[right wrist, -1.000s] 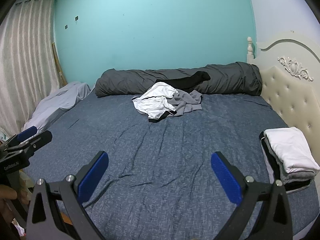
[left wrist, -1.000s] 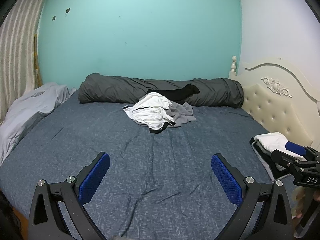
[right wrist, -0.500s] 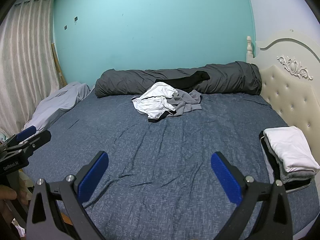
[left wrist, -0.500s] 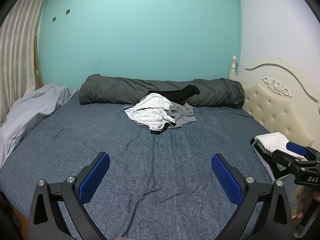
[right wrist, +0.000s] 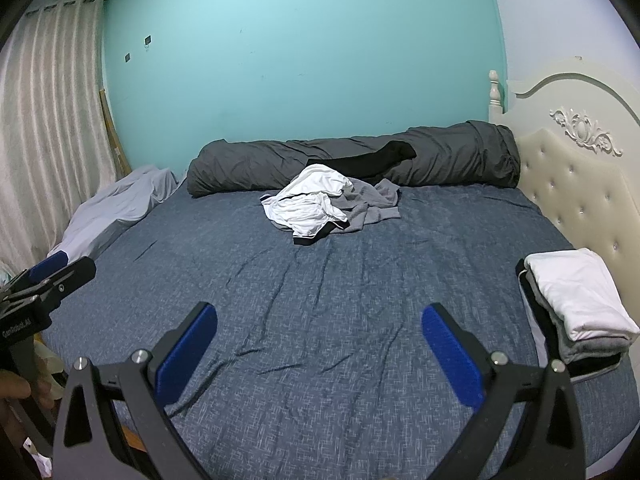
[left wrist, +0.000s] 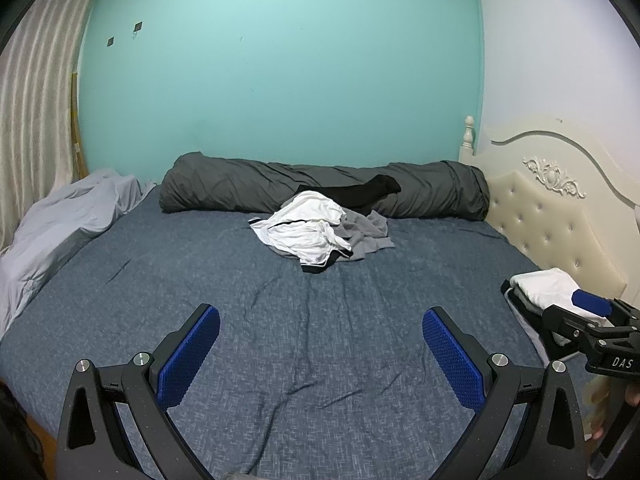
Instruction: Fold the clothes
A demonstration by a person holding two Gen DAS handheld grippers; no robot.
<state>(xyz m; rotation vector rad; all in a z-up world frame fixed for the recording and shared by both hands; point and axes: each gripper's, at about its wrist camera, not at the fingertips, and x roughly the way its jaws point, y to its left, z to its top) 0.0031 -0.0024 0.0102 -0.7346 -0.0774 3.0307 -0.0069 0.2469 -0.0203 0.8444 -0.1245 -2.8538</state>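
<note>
Both grippers hover low over the near edge of the bed [left wrist: 320, 320], aimed at the far wall. Left gripper [left wrist: 320, 356] has its blue pads spread wide, nothing between them; right gripper [right wrist: 320, 354] likewise wide apart and empty. In the right wrist view the left gripper shows at the left edge with a hand [right wrist: 14, 388] on its handle. In the left wrist view the right gripper [left wrist: 592, 312] shows at the right edge, in front of the folded stack.

Pile of unfolded clothes [left wrist: 316, 232] lies at the far middle of the bed: white garment on top, grey one beside and under it, black piece draped onto the rolled grey duvet [left wrist: 240, 190] behind. Well apart from both grippers.

Versus a second ago: almost no change, both grippers stay spread and level, pile untouched.

Folded stack [right wrist: 580, 304], white on grey, sits at the right bed edge near the cream headboard [right wrist: 580, 184]. Light grey sheet [left wrist: 60, 224] is bunched at left, curtain [right wrist: 48, 120] beyond. Nothing blocks the way to the pile.
</note>
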